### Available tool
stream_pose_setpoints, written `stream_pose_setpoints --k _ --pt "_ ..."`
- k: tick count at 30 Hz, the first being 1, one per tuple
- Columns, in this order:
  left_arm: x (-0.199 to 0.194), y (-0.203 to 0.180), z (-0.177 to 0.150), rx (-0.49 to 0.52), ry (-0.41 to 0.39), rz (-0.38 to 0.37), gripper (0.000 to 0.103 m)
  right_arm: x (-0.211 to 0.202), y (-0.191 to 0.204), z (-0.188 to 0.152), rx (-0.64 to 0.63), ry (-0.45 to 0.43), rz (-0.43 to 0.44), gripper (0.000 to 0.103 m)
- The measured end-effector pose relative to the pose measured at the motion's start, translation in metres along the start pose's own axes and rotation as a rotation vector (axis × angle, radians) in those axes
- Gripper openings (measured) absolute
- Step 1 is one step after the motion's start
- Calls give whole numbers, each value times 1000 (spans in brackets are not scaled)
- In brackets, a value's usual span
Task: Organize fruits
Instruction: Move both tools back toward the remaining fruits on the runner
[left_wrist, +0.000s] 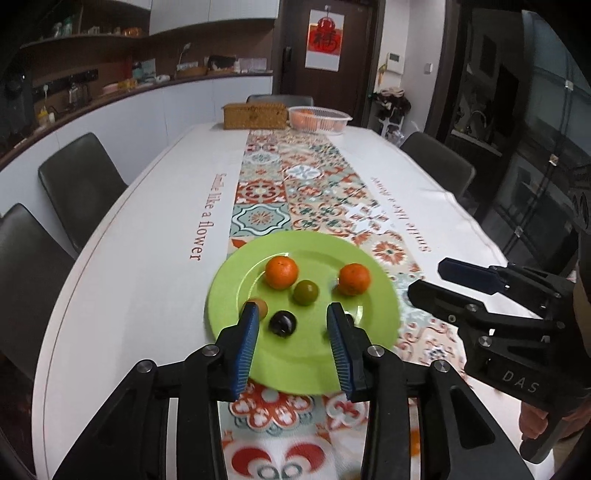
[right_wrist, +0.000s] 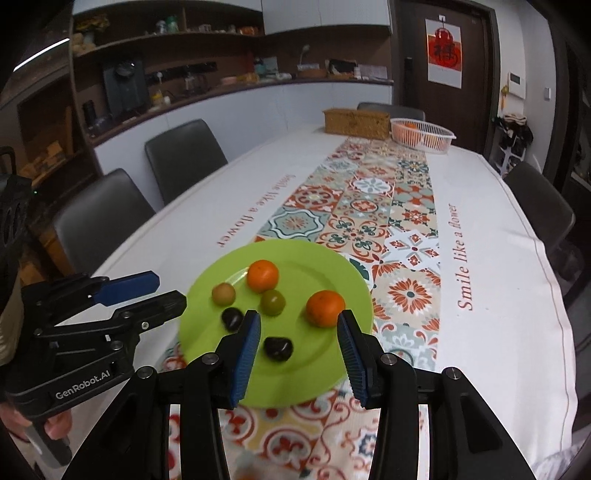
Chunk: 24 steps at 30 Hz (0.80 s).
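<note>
Your two grippers hang over a lime-green plate (left_wrist: 229, 295) on the long dining worktop (left_wrist: 147, 258), which is dressed in a white cloth with a tile-patterned runner (left_wrist: 295, 184). The left gripper (left_wrist: 291, 314) has its blue pads parted, with nothing between them but the plate below. The right gripper (right_wrist: 299, 321) is likewise parted and empty. On the plate lie two tangerines (left_wrist: 281, 272) (left_wrist: 354, 279), a small green fruit (left_wrist: 306, 292) between them, a tan fruit (right_wrist: 223, 294) partly hidden behind the left gripper's finger in the left view, and two dark, glossy fruits (right_wrist: 277, 348) (right_wrist: 232, 318) near the plate's close edge. None touches a pad. At the far end of the worktop a woven box (left_wrist: 255, 116) stands just beside a white basket (left_wrist: 319, 119) holding more orange fruit. Dark chairs (left_wrist: 81, 184) line both sides.
</note>
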<state>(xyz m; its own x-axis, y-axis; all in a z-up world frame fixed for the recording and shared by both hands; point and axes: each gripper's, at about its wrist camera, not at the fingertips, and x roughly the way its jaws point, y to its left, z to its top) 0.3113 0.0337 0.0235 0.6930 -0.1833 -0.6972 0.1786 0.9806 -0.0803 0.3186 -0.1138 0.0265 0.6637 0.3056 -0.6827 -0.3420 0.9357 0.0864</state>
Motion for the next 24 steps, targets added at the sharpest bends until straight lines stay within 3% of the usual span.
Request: stream_pose_setpoints --k 13,24 --pt "-79 -29 -29 19 -103 45 43 -77 16 -32 -16 -108 38 48" --pt "-116 -51 -68 -2 -133 73 58 -109 18 -63 -53 -122 74 49"
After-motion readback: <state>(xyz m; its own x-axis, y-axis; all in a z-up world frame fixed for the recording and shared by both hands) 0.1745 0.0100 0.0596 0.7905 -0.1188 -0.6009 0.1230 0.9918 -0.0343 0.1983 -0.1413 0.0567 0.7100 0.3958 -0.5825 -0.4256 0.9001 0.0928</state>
